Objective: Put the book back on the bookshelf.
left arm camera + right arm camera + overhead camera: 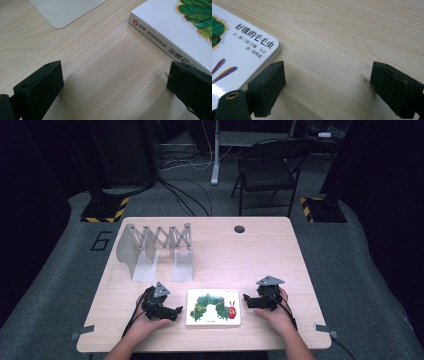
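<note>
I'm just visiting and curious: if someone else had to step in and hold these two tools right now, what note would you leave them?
Left gripper: fingers open, nothing between them, resting on the table just left of the book.
Right gripper: fingers open, holding nothing, just right of the book.
Book: lies flat, cover up, closed, at the near edge between both grippers. One left finger sits by its spine; neither gripper grips it.
Metal bookend rack: stands at the far left, no book in it.
Done: nothing visible yet.
Left: probably grasp the book and stand it in the rack.
</note>
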Available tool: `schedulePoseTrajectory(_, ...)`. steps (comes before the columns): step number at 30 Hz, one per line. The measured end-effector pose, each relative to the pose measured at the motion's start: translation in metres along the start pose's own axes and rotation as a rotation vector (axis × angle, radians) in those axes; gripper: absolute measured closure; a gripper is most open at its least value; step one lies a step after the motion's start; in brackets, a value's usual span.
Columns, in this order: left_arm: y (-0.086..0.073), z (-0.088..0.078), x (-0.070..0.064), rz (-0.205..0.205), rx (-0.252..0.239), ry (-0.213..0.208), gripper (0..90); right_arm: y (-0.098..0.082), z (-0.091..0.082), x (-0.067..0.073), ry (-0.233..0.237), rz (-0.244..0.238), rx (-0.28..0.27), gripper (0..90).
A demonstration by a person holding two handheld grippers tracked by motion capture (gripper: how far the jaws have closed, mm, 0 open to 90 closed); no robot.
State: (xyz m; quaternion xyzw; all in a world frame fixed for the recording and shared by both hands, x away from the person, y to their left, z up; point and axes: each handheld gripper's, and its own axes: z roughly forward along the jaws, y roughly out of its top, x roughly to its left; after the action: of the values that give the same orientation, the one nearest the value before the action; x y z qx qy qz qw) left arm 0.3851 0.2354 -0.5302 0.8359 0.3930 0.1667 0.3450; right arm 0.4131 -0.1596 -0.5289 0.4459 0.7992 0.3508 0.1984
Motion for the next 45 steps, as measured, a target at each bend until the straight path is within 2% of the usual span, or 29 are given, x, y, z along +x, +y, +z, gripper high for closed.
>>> schedulePoseTrajectory(3,0.001,0.000,0.001,-0.001,0.015,-0.013,0.6,0.001,-0.001,0.000,0.007,0.001,0.013,12.7)
schedulePoseTrajectory(4,0.001,0.000,0.001,0.002,0.018,-0.002,0.6,0.001,-0.001,0.000,0.007,0.001,0.013,12.7)
schedulePoseTrajectory(6,0.002,-0.001,0.000,0.000,0.023,0.002,0.7,0.004,-0.003,0.003,-0.004,0.020,0.051,13.5)
schedulePoseTrajectory(12,0.002,-0.002,0.000,-0.009,0.029,0.000,1.1,0.006,-0.004,0.004,-0.011,0.016,0.069,14.0)
schedulePoseTrajectory(13,0.002,-0.002,0.000,0.005,0.030,0.007,1.5,0.006,-0.004,0.006,-0.011,0.037,0.081,14.2)
schedulePoseTrajectory(14,0.002,-0.002,0.000,-0.004,0.032,0.007,1.9,0.007,-0.004,0.006,-0.014,0.034,0.078,14.5)
schedulePoseTrajectory(15,0.002,-0.003,0.000,-0.009,0.036,0.002,3.5,0.007,-0.004,0.006,-0.016,0.038,0.082,15.1)
schedulePoseTrajectory(16,0.003,-0.004,0.001,-0.016,0.039,0.025,5.2,0.008,-0.004,0.006,-0.018,0.032,0.088,15.5)
schedulePoseTrajectory(20,0.004,-0.008,0.003,-0.024,0.054,0.040,14.2,0.011,-0.006,0.008,-0.013,0.028,0.119,20.1)
schedulePoseTrajectory(21,0.005,-0.008,0.002,-0.044,0.049,0.050,14.2,0.011,-0.006,0.008,-0.013,0.028,0.119,20.1)
schedulePoseTrajectory(22,0.005,-0.009,0.003,-0.043,0.060,0.047,15.6,0.013,-0.008,0.009,-0.013,0.036,0.147,22.9)
schedulePoseTrajectory(23,0.005,-0.009,0.003,-0.043,0.060,0.047,15.7,0.013,-0.008,0.009,-0.013,0.036,0.147,22.9)
schedulePoseTrajectory(25,0.005,-0.011,0.003,-0.048,0.070,0.042,17.4,0.013,-0.009,0.010,-0.012,0.037,0.151,25.5)
schedulePoseTrajectory(26,0.006,-0.013,0.003,-0.064,0.074,0.028,19.4,0.015,-0.010,0.010,-0.015,0.055,0.164,32.3)
schedulePoseTrajectory(27,0.006,-0.013,0.003,-0.064,0.074,0.028,20.6,0.016,-0.011,0.009,-0.003,0.051,0.163,34.5)
schedulePoseTrajectory(28,0.007,-0.014,0.003,-0.072,0.074,0.012,20.6,0.016,-0.011,0.009,-0.003,0.051,0.163,34.5)
schedulePoseTrajectory(29,0.008,-0.017,0.001,-0.075,0.072,0.000,20.9,0.018,-0.012,0.007,0.027,0.086,0.159,37.2)
schedulePoseTrajectory(31,0.008,-0.018,0.000,-0.075,0.066,-0.009,21.0,0.018,-0.012,0.007,0.026,0.089,0.160,38.4)
schedulePoseTrajectory(32,0.009,-0.021,-0.004,-0.071,0.056,-0.013,21.0,0.020,-0.013,0.008,0.023,0.075,0.158,40.4)
schedulePoseTrajectory(35,0.010,-0.025,-0.008,-0.061,0.050,-0.026,20.9,0.023,-0.015,0.011,0.021,0.080,0.163,42.7)
schedulePoseTrajectory(37,0.010,-0.028,-0.016,-0.057,0.036,-0.042,20.7,0.025,-0.016,0.014,0.024,0.074,0.165,45.3)
schedulePoseTrajectory(38,0.011,-0.029,-0.019,-0.044,0.035,-0.050,20.5,0.027,-0.016,0.016,0.036,0.064,0.183,46.9)
schedulePoseTrajectory(40,0.012,-0.033,-0.027,-0.027,0.036,-0.079,19.9,0.029,-0.015,0.020,0.034,0.056,0.182,47.2)
schedulePoseTrajectory(45,0.013,-0.033,-0.040,0.003,0.033,-0.091,18.7,0.035,-0.016,0.028,0.063,0.075,0.186,47.2)
